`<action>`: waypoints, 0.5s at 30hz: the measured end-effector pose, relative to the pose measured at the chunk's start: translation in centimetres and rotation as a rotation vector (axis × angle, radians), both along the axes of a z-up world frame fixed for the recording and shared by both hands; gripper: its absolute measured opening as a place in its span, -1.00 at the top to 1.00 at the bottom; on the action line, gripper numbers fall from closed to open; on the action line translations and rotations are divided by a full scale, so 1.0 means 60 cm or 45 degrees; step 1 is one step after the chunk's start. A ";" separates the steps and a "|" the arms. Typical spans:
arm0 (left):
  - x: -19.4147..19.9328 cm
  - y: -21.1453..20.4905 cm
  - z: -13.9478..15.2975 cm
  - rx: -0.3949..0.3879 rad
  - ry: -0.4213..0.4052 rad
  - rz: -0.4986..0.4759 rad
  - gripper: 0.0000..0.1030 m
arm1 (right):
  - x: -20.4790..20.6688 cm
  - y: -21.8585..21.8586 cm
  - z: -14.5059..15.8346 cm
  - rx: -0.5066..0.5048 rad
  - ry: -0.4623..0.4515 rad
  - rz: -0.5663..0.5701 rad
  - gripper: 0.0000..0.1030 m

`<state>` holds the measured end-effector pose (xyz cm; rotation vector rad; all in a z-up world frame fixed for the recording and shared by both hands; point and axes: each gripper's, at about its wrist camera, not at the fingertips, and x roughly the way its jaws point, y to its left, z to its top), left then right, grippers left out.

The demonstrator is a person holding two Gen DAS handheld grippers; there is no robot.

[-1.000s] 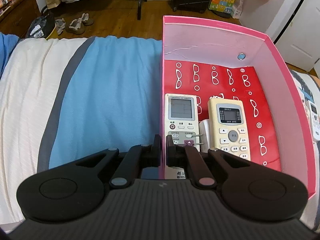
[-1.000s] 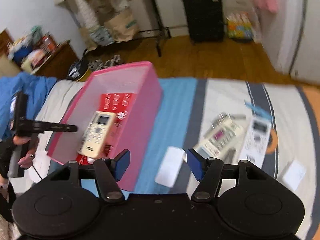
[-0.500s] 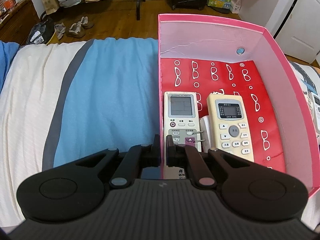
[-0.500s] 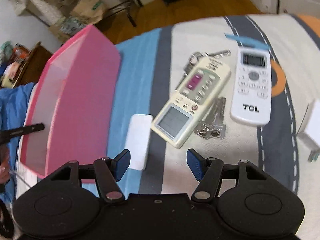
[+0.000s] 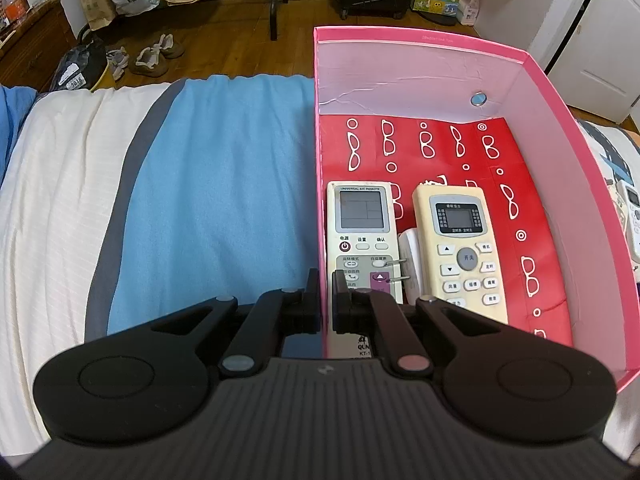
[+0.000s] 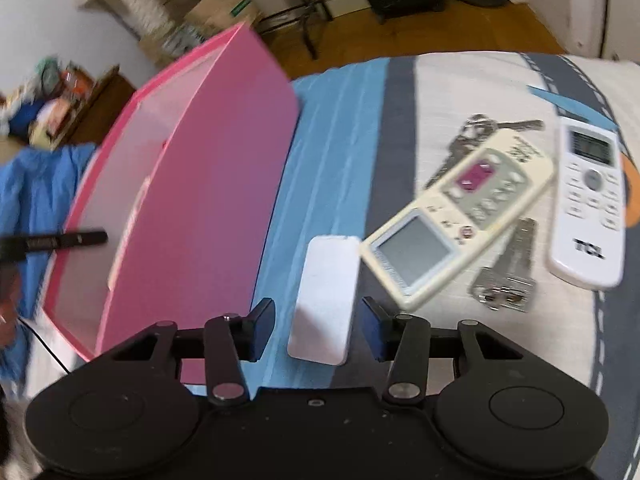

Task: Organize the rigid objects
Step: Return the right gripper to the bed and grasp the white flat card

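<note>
My left gripper point(image 5: 326, 292) is shut on the near left wall of the pink box point(image 5: 420, 40). Inside lie a white remote point(image 5: 362, 232), a cream remote point(image 5: 460, 240) and a white plug adapter point(image 5: 410, 248) between them. My right gripper point(image 6: 318, 320) is open and empty, low over a flat white rectangular item point(image 6: 326, 292) that lies between its fingers on the bed. Beyond it lie a cream remote with a purple button point(image 6: 460, 220), a white TCL remote point(image 6: 590, 204) and keys point(image 6: 508, 276). The pink box point(image 6: 192, 184) stands to its left.
The bed has a blue, grey and white striped cover point(image 5: 208, 200). More keys point(image 6: 476, 128) lie behind the cream remote. Wooden floor, shoes point(image 5: 156, 56) and bags lie beyond the bed's far edge.
My right gripper has swung from the box to the items on the bed and come down over the flat white item. My left gripper has kept its hold on the box wall.
</note>
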<state>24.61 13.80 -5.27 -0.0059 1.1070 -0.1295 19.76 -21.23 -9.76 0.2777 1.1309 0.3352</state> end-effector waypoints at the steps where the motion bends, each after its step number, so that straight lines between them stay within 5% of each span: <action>1: 0.000 0.000 0.000 0.001 -0.001 -0.001 0.92 | 0.002 0.011 -0.008 -0.038 -0.012 0.022 -0.02; 5: 0.000 -0.001 0.001 -0.005 0.002 0.003 0.92 | 0.002 0.044 -0.022 -0.203 -0.096 0.107 0.10; 8: 0.001 0.000 0.001 -0.005 0.003 0.004 0.92 | 0.000 0.037 -0.006 -0.167 -0.065 0.071 0.16; 9: 0.001 -0.001 0.002 -0.006 0.003 0.005 0.92 | -0.002 0.034 -0.001 -0.166 -0.070 0.062 0.64; 10: 0.001 -0.001 0.001 -0.007 0.003 0.005 0.92 | -0.005 0.032 0.007 -0.150 -0.082 0.061 0.72; 15: 0.000 0.000 0.001 -0.008 0.004 0.006 0.92 | -0.010 0.023 0.021 -0.135 -0.049 0.090 0.76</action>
